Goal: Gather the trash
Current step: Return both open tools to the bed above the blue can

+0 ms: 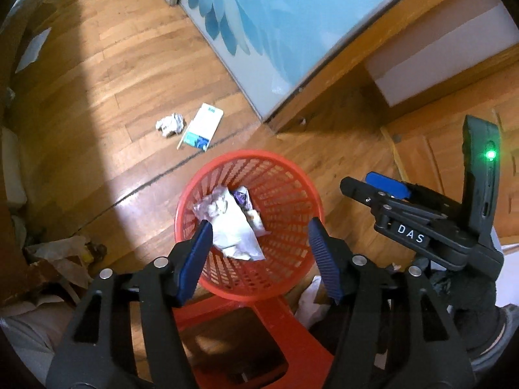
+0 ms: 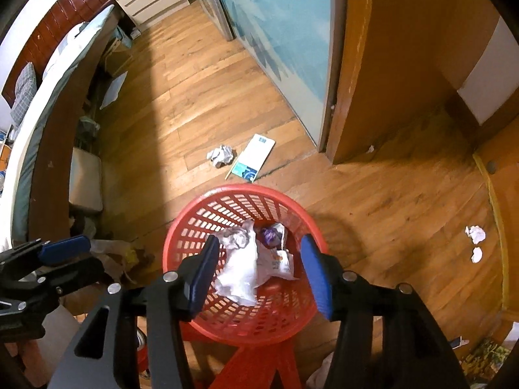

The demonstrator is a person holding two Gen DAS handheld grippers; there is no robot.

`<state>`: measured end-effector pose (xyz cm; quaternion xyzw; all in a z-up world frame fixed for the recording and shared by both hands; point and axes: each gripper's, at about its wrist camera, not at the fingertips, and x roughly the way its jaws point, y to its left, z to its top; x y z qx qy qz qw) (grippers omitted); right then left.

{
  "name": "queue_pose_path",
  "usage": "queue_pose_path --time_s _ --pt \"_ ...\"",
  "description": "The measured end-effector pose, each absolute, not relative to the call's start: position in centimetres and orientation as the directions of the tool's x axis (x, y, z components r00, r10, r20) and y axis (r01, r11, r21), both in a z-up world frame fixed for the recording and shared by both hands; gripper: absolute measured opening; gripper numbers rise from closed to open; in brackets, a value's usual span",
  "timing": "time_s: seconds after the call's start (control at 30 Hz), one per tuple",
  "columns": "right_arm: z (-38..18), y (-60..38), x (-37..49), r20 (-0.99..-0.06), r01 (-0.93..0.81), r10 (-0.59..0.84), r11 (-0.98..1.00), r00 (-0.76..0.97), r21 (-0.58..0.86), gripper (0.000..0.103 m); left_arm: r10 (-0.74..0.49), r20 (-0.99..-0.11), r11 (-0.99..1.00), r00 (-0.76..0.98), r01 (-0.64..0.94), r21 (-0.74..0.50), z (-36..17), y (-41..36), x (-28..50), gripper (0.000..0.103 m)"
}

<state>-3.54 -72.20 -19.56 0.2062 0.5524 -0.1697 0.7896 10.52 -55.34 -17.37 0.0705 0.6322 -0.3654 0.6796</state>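
Observation:
A red mesh basket [image 1: 285, 175] [image 2: 201, 214] sits on a red stool [image 1: 269, 311] and holds crumpled white paper [image 1: 233, 230] [image 2: 240, 275] and a purple wrapper [image 1: 240, 197] [image 2: 268, 235]. My left gripper [image 1: 258, 227] hangs over the basket, open, with nothing pressed between its blue pads. My right gripper [image 2: 259, 241] hovers over the same basket, also open and holding nothing. On the floor beyond the basket lie a crumpled paper ball [image 1: 170, 125] [image 2: 221, 155] and a flat white-and-teal box [image 1: 202, 126] [image 2: 254, 157].
Two small white paper wads [image 2: 475, 234] lie on the wooden floor to the right. A blue-patterned sliding door [image 2: 285, 32] and a wooden frame [image 2: 356, 64] stand behind. A bed [image 2: 48, 74] runs along the left, with crumpled bags [image 1: 61, 253] beneath.

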Motion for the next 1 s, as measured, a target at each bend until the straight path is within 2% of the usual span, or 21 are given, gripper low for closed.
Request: queue_pose_path --time_s 0.17,0.33,0.4,0.53,0.7,0.87,1.0 --pt "-16.1 -70.0 -1.2 -0.92 0.446 -0.038 0.882 0.39 0.152 0.054 -0.489 -0.87 0.744 0.059 0.55 -0.38 -12.9 -51.1 12.1 0.062" --pt "-11.9 -64.5 3.8 -0.878 0.329 0.003 0.927 0.479 0.182 0.058 -0.504 -0.814 0.812 0.289 0.478 -0.333 -6.3 -41.6 14.0 0.062" --pt "-10.4 -62.0 5.8 -0.861 0.277 0.029 0.941 0.507 0.195 0.059 -0.487 -0.784 0.848 0.385 0.425 -0.317 -3.8 -36.5 14.4 0.067" --pt "-6.5 -54.3 10.5 -0.805 0.126 0.101 0.969 0.584 0.213 0.059 -0.388 -0.724 0.92 0.57 0.292 -0.263 0.2 -25.3 13.7 0.071" --pt "-2.5 -43.0 14.2 -0.711 -0.041 0.208 0.969 0.672 0.245 0.063 -0.207 -0.653 0.975 0.728 0.1 -0.197 2.3 -12.6 11.0 0.072" --pt "-1.2 -30.4 14.9 -0.656 -0.256 0.351 0.936 0.668 0.24 0.064 -0.083 -0.633 0.984 0.77 -0.037 -0.174 0.7 -5.1 8.8 0.072" --pt "-1.4 -23.4 14.0 -0.644 -0.369 0.414 0.905 0.643 0.214 0.064 -0.043 -0.639 0.975 0.768 -0.108 -0.195 -2.1 -1.1 7.3 0.072"
